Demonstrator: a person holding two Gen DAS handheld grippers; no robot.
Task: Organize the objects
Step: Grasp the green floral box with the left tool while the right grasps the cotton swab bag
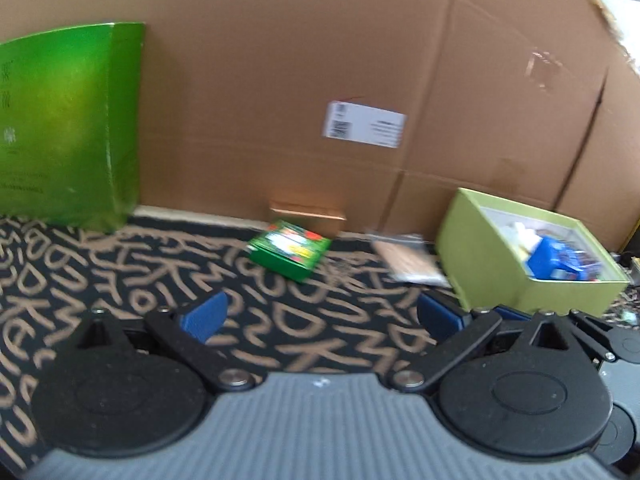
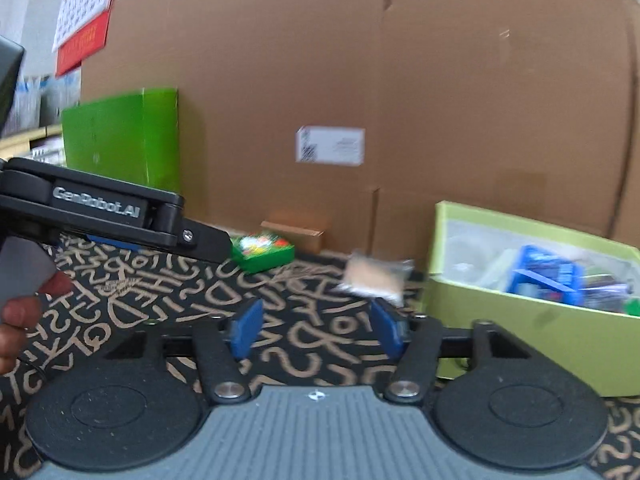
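On patterned cloth (image 1: 120,280), small green box (image 1: 290,254)

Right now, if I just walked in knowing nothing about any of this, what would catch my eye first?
Probably the black cloth scrawled with tan letters, backed by a big cardboard wall. On it, a tall bright green box stands at the far left, a small green carton lies mid-table, and an open lime-green box full of odds and ends sits at the right. Up close, two black hand-held tools with blue-padded jaws stand open and empty.
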